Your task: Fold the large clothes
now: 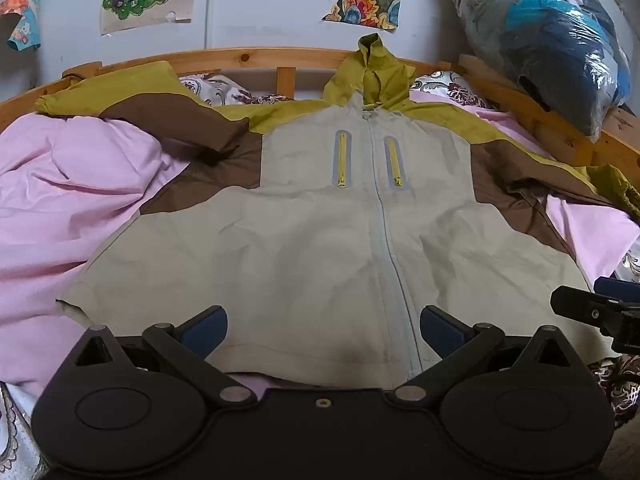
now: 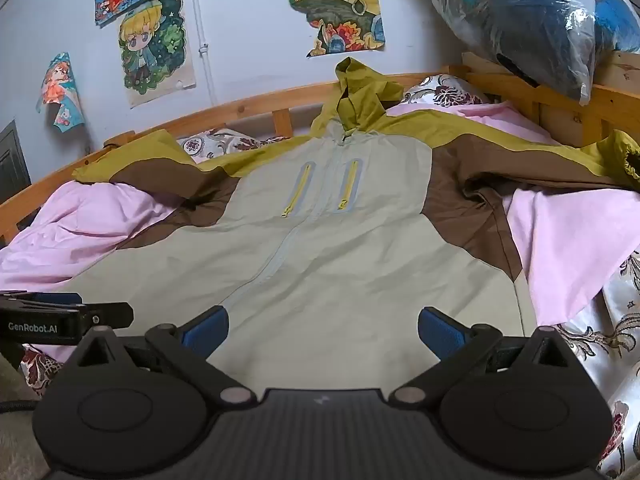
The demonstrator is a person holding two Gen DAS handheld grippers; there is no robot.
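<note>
A hooded jacket (image 1: 320, 232), beige with brown and olive sleeves and two yellow chest zips, lies front up and spread flat on the pink sheet (image 1: 60, 208). It also shows in the right wrist view (image 2: 340, 256). Its hood points to the headboard; both sleeves are spread out sideways. My left gripper (image 1: 323, 330) is open and empty, just above the hem left of the centre zip. My right gripper (image 2: 323, 330) is open and empty above the hem on the right half. Each gripper shows at the edge of the other's view.
A wooden bed rail (image 1: 240, 58) runs along the far side and right. A plastic bag of clothes (image 1: 560, 40) rests on the right rail. Patterned pillows (image 1: 448, 84) lie by the hood. Posters (image 2: 156, 48) hang on the wall.
</note>
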